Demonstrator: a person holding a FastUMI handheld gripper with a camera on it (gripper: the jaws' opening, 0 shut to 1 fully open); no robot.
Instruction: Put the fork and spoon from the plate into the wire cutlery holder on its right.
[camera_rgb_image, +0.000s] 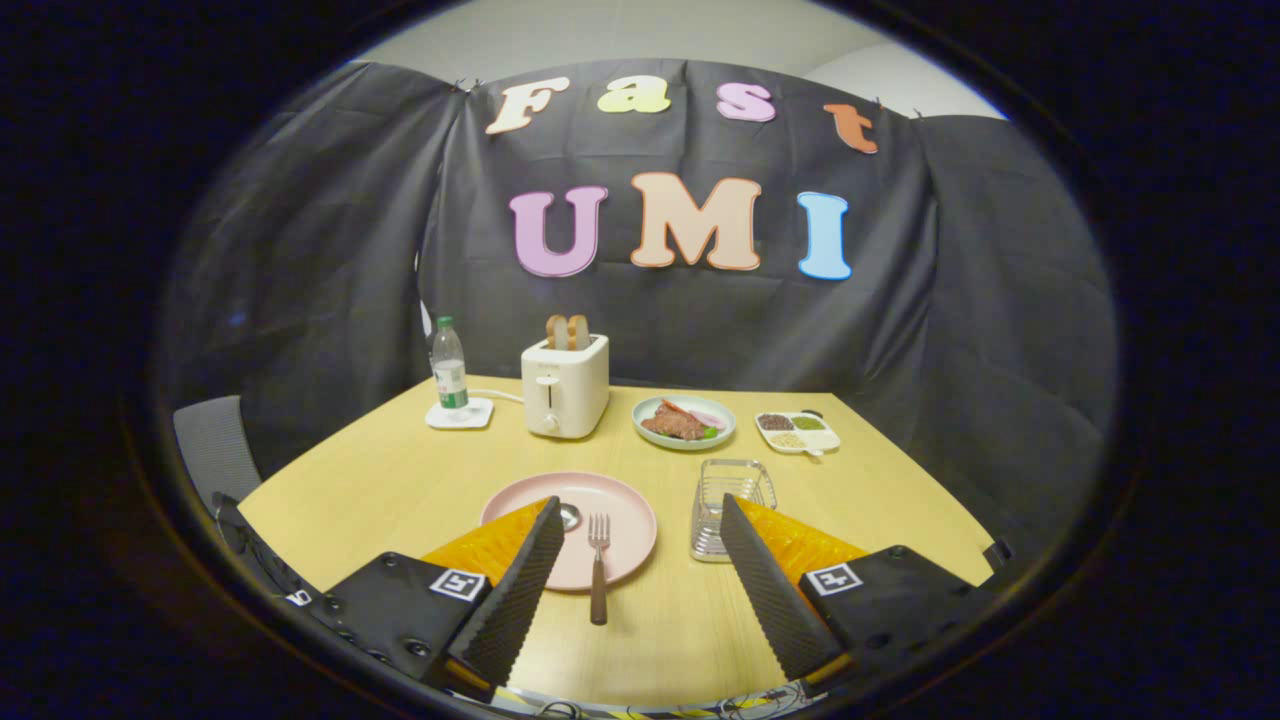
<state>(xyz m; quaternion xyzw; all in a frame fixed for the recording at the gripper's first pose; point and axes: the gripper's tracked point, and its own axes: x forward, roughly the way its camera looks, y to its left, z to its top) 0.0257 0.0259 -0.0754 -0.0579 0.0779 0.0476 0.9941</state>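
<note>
spoon (568, 517): only the bowl shows on the pink plate (625, 500); the handle is hidden behind the left finger (520, 580).
pink plate: its near left part is covered by the left finger.
wire cutlery holder (725, 500): its near right corner is hidden behind the right finger (770, 590); what is inside cannot be told.
gripper (640, 520): fingers wide apart, holding nothing; the finger bases are cut off at the bottom.
food plate (684, 421): the food is too small to name.
divided dish (797, 431): the contents are too small to tell.
bottle (449, 367): the label is not readable.
chair (215, 450): only a part is visible beside the table (400, 470).
</note>
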